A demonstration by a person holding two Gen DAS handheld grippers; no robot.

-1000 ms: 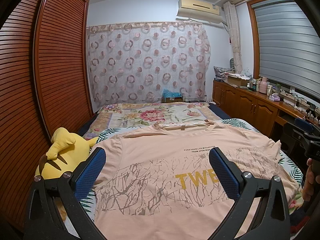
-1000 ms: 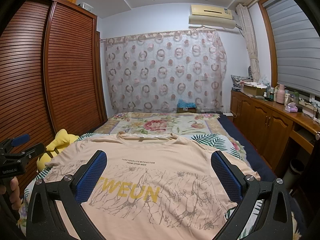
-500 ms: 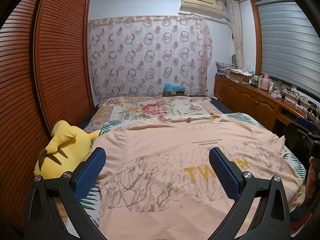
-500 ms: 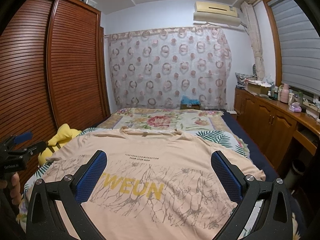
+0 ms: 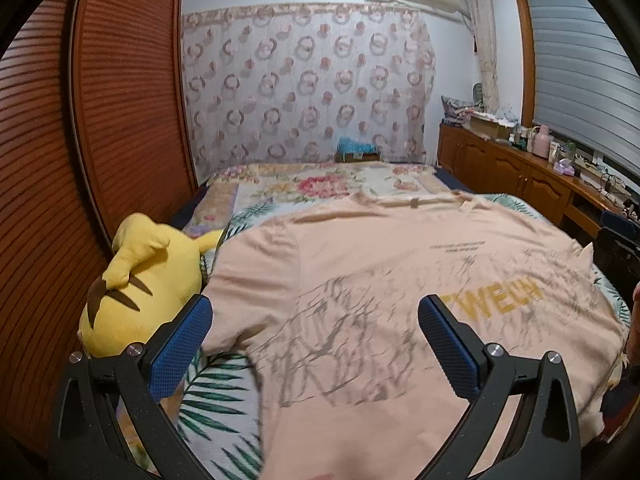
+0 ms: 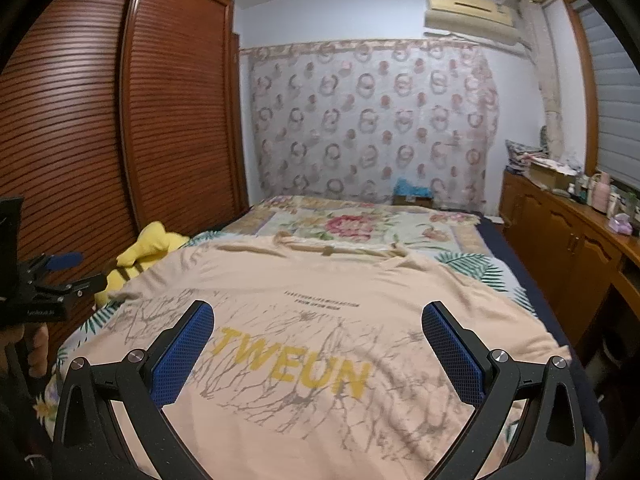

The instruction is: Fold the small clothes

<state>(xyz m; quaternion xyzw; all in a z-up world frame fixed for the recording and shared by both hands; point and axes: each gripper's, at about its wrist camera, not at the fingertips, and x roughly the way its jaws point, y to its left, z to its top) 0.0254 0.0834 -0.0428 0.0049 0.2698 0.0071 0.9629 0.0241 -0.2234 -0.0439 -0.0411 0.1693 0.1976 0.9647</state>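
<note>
A peach T-shirt (image 5: 380,272) (image 6: 328,292) with yellow letters and a grey branch print lies spread flat, front up, on the bed, collar toward the far end. My left gripper (image 5: 316,332) hovers open above the shirt's left half, near the left sleeve (image 5: 252,276). Over the lettered chest, my right gripper (image 6: 318,336) also stands open, with nothing between its blue pads (image 6: 184,352). The left gripper's body (image 6: 52,280) shows at the left edge of the right wrist view, held by a hand (image 6: 36,344).
A yellow plush toy (image 5: 144,276) (image 6: 152,244) lies at the bed's left edge beside the wooden slatted wardrobe (image 5: 80,160). A floral bedspread (image 6: 360,228) covers the far half of the bed. A wooden cabinet (image 6: 568,248) with bottles lines the right wall.
Both grippers have dropped lower and closer to the shirt. The left view has swung leftward, showing more of the plush toy and sleeve. Both stay open.
</note>
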